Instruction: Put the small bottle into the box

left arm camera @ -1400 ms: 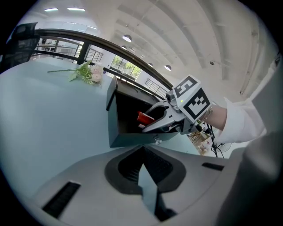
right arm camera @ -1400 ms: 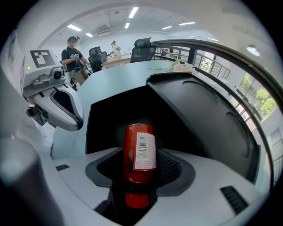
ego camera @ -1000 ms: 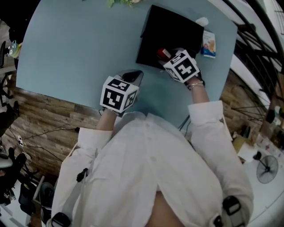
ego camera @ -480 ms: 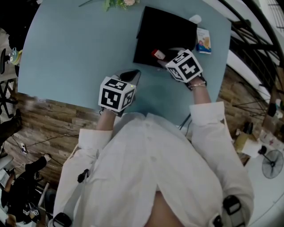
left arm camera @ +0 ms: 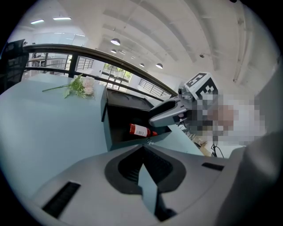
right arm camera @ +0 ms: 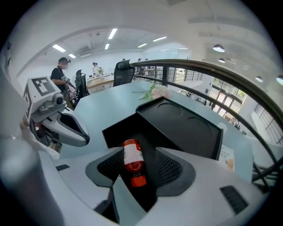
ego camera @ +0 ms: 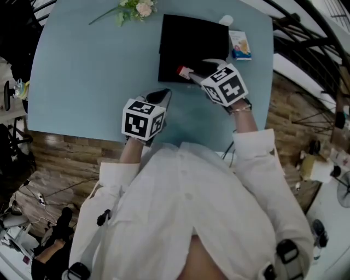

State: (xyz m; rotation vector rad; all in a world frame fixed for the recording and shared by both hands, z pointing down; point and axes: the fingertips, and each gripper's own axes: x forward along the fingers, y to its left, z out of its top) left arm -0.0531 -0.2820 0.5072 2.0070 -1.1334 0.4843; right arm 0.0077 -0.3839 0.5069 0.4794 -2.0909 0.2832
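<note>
The small red bottle (ego camera: 183, 72) with a white label lies on its side inside the black box (ego camera: 191, 38), near its front wall. In the right gripper view the bottle (right arm camera: 132, 165) shows down between my jaws, cap toward me and clear of both pads. My right gripper (ego camera: 201, 70) is open just above the box's near edge. The left gripper view shows the bottle (left arm camera: 141, 130) resting low in the box (left arm camera: 116, 119) under the right gripper's fingers (left arm camera: 166, 115). My left gripper (ego camera: 158, 97) is shut and empty over the table, left of the box.
The box's open lid (right arm camera: 185, 121) lies behind it. A flower sprig (ego camera: 134, 8) lies at the table's far edge, and a small printed packet (ego camera: 239, 45) right of the box. The light blue table (ego camera: 87, 65) ends close to the person's body.
The bottle was close up against the right gripper's jaws; now it lies farther from them in the box. The left gripper has barely moved.
</note>
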